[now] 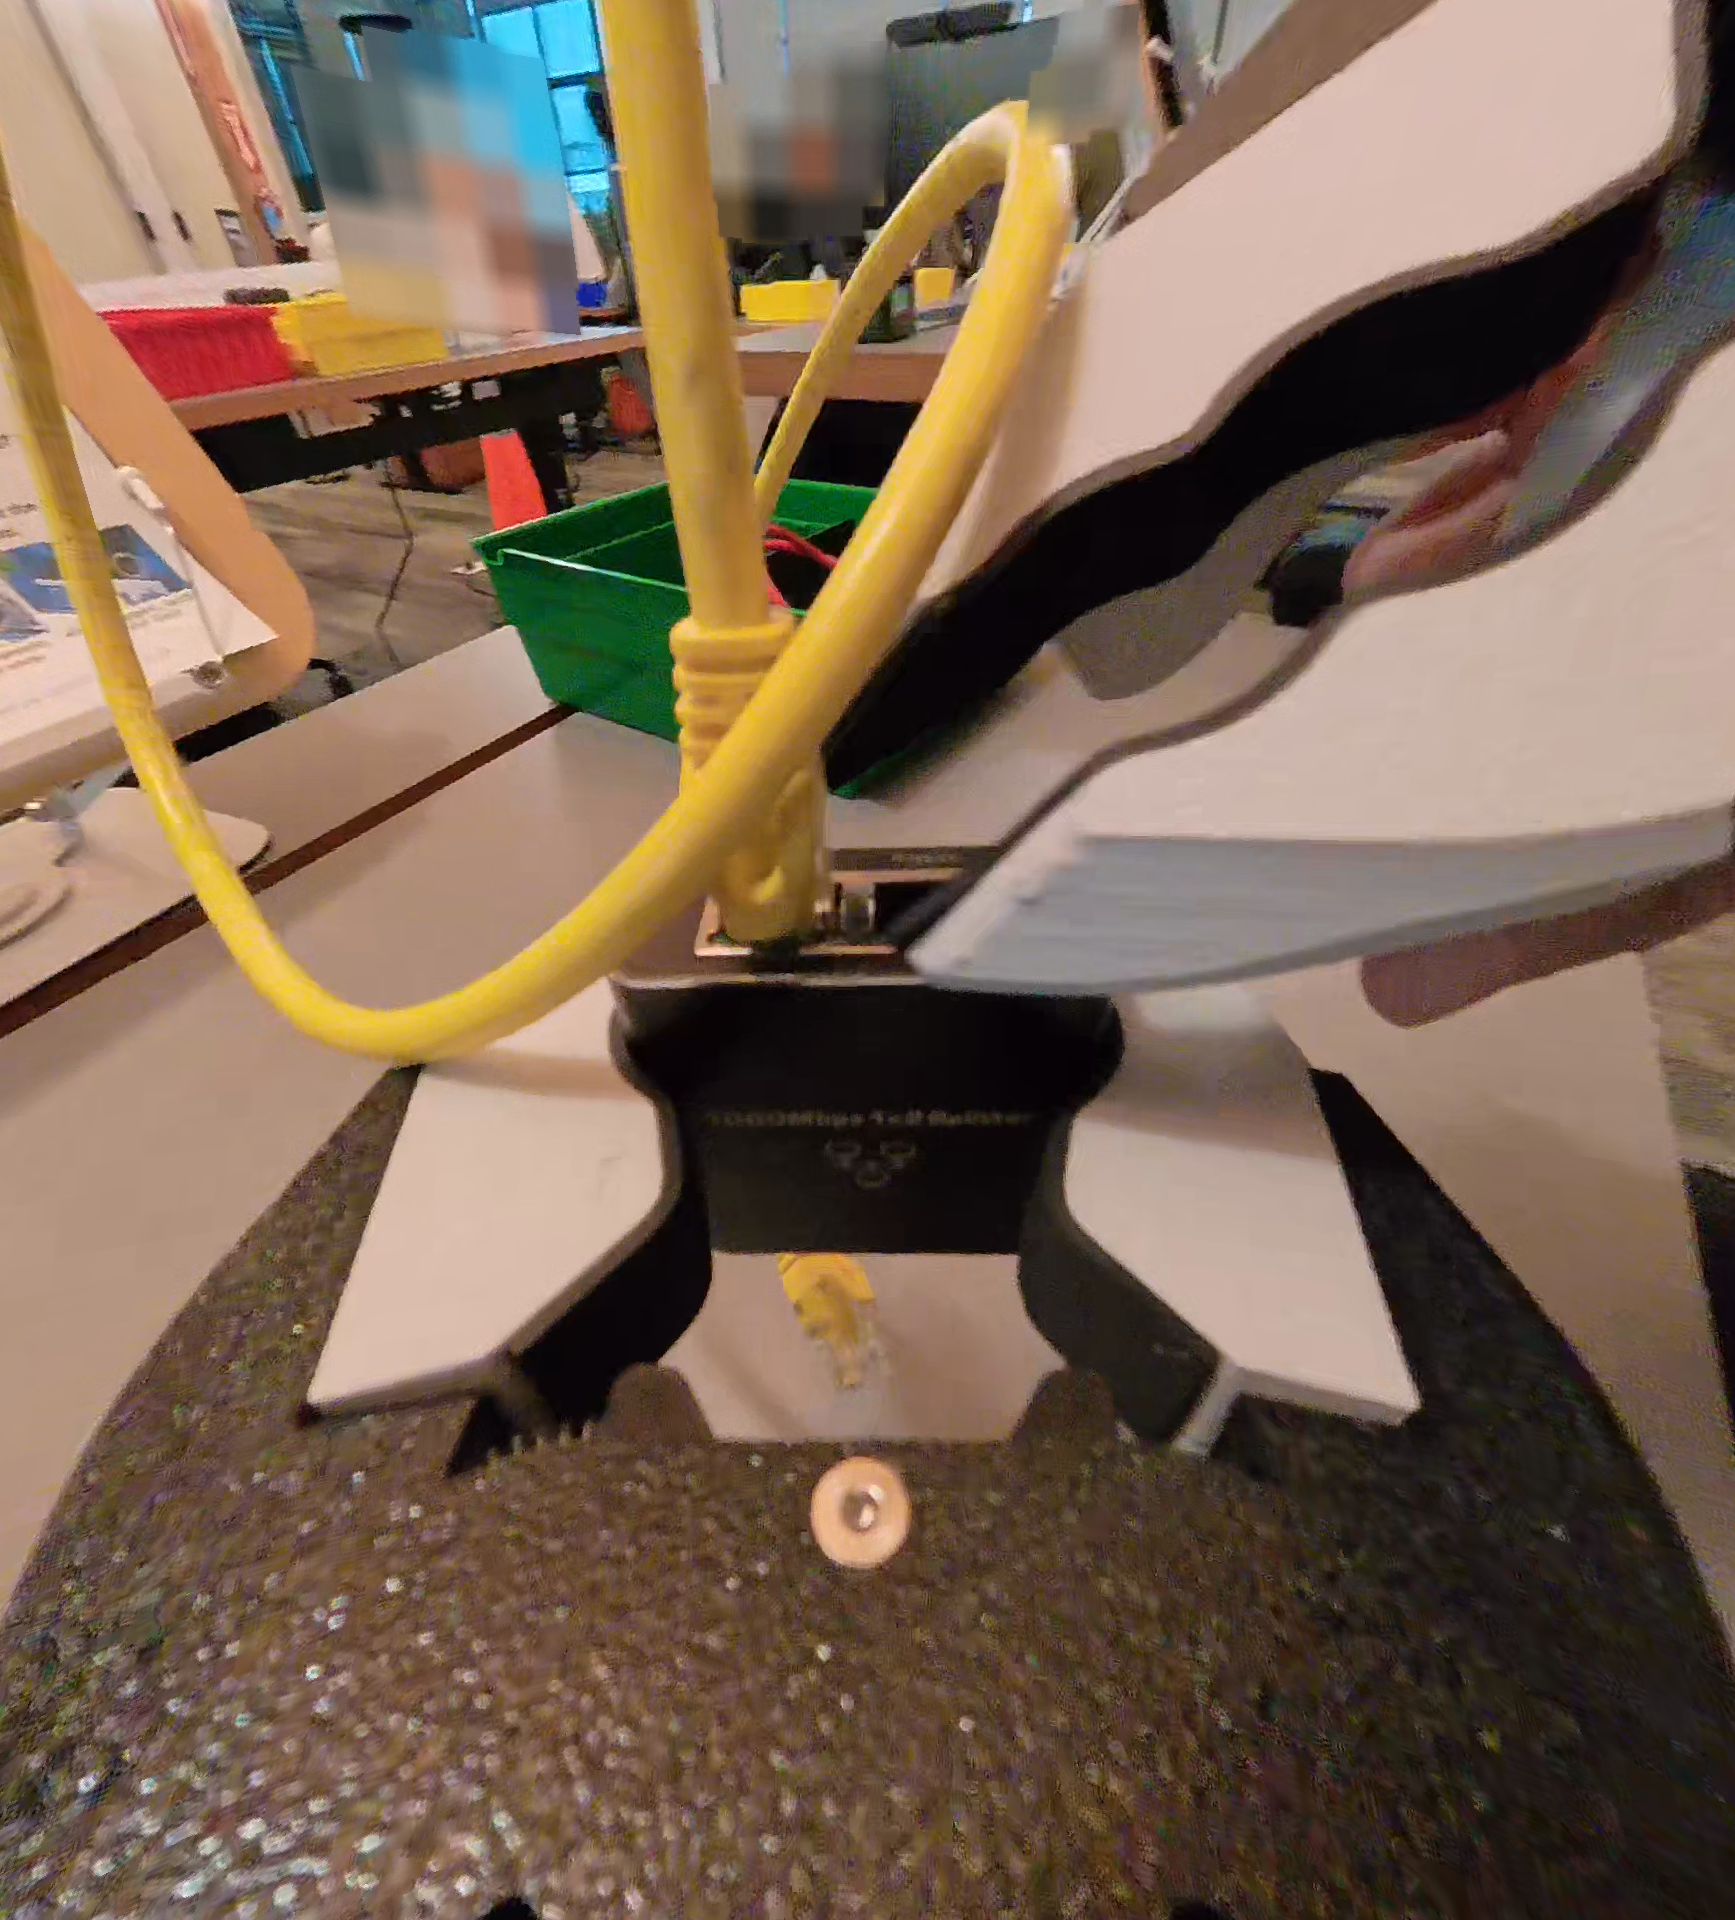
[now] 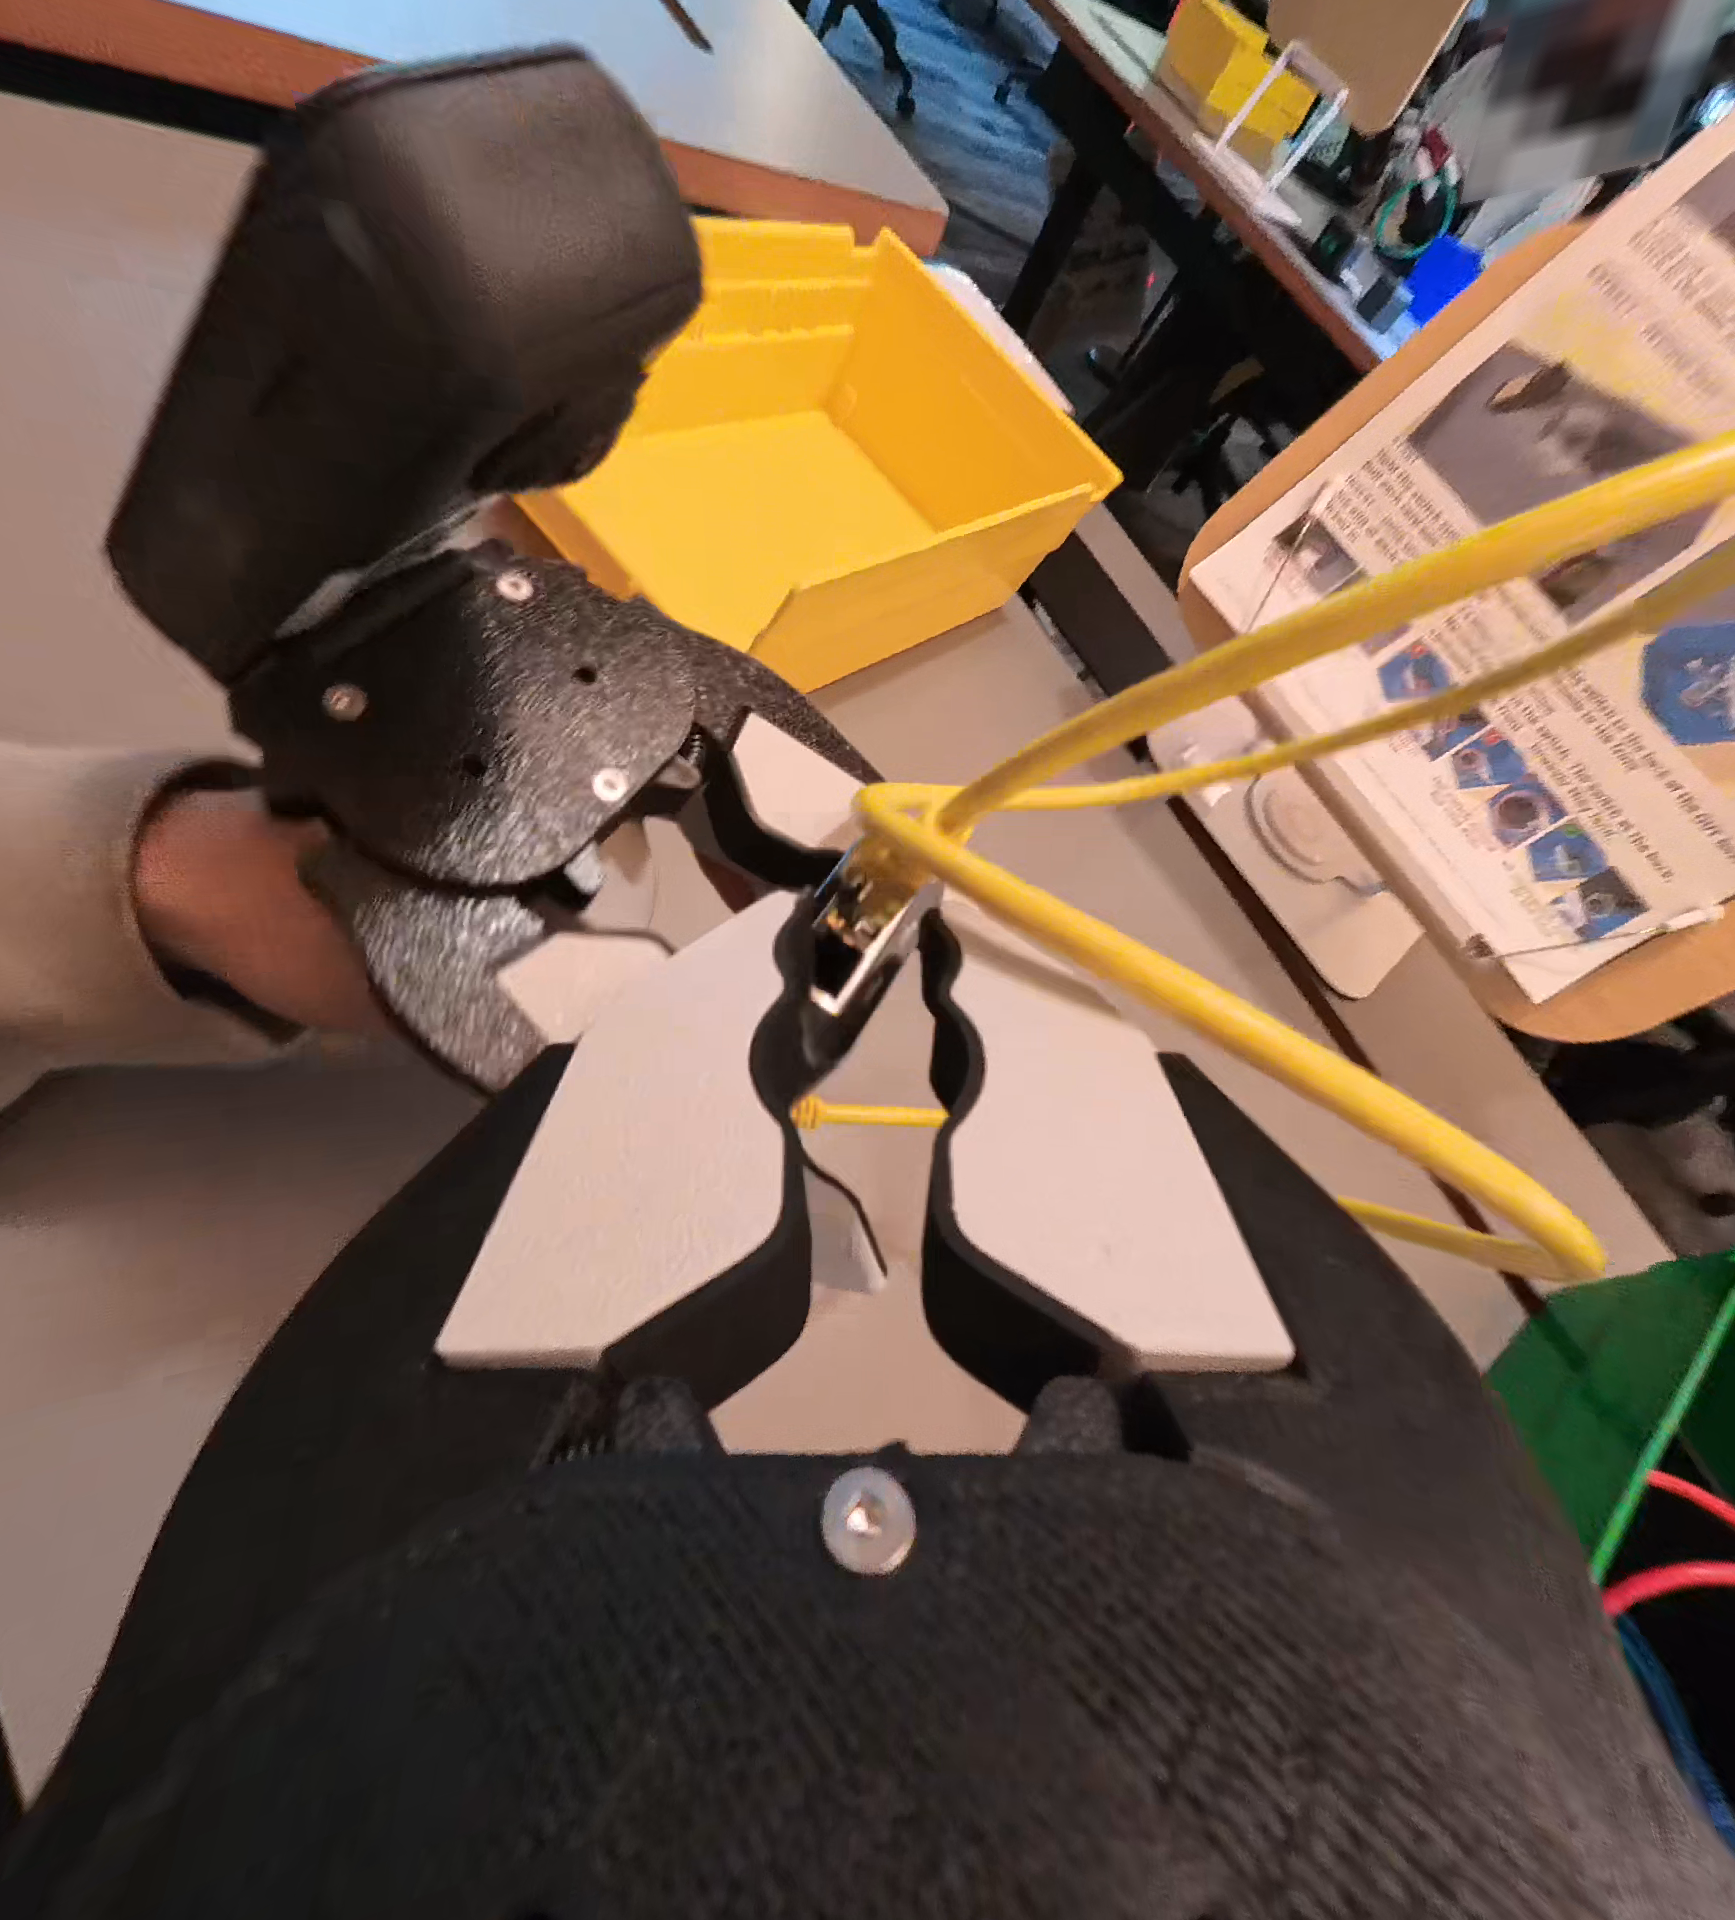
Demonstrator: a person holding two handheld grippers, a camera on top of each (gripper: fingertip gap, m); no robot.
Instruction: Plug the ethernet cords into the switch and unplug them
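While my left gripper [image 1: 868, 1060] clamps the small black box-shaped switch [image 1: 868, 1132] level above the pale table [image 1: 167, 1195], my right gripper [image 2: 858, 966] tilts in from above, fingers closed around the switch's port end, right beside the plugged yellow ethernet cord [image 1: 697, 436]; its loop hangs left.
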